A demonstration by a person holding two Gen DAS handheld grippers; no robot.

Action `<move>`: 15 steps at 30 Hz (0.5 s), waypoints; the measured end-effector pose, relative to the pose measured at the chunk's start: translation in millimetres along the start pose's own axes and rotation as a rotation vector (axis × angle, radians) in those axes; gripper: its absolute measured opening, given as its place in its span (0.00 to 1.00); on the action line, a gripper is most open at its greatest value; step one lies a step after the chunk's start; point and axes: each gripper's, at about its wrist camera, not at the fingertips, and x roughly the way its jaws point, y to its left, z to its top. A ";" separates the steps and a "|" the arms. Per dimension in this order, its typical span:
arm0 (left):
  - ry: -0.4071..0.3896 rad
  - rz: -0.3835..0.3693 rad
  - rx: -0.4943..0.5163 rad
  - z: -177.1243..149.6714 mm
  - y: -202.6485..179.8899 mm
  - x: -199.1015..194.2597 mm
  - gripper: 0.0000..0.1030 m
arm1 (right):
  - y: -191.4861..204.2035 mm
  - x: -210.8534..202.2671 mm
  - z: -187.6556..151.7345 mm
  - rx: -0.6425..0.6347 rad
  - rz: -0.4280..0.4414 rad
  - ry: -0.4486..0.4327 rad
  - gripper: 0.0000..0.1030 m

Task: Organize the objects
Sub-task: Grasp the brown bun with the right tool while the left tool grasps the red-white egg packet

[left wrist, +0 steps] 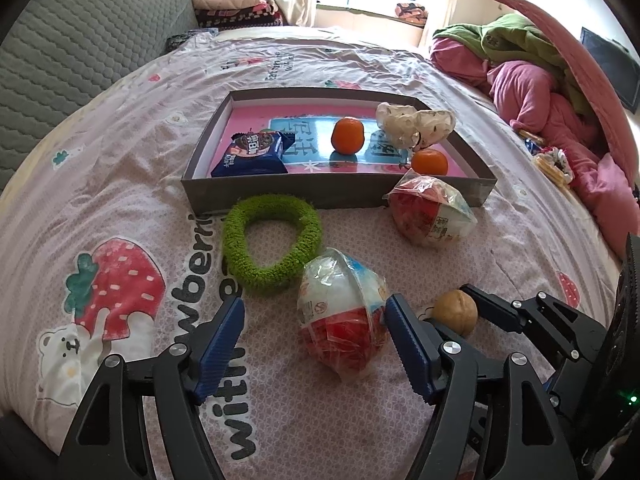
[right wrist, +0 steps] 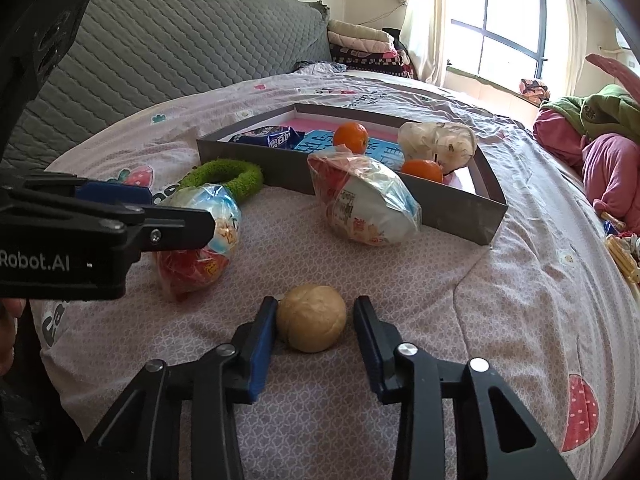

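Pink printed bedsheet (left wrist: 132, 184) carries a grey tray (left wrist: 340, 194) holding a blue snack packet (left wrist: 252, 154), 2 oranges (left wrist: 347, 135) and a white wrapped bundle (left wrist: 414, 124). Left gripper (left wrist: 316, 316) stands wide open around a wrapped egg-shaped toy (left wrist: 340, 320), its pads clear of the wrapper. Right gripper (right wrist: 316, 320) straddles a tan walnut (right wrist: 311, 317); its left pad touches the nut while the right pad stands just off. Only the left view shows the green fuzzy ring (left wrist: 272, 242) whole; the right view half-hides it. A second wrapped egg (right wrist: 364, 206) leans against the tray's wall.
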 end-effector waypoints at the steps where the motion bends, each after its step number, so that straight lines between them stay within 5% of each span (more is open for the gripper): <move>1: 0.001 0.000 0.002 -0.1 -0.5 1.0 0.73 | -0.5 -0.1 0.0 0.003 0.004 0.000 0.33; 15: 0.054 0.022 0.015 -5.1 -9.8 20.9 0.73 | -5.0 -8.8 1.3 0.015 0.025 -0.011 0.33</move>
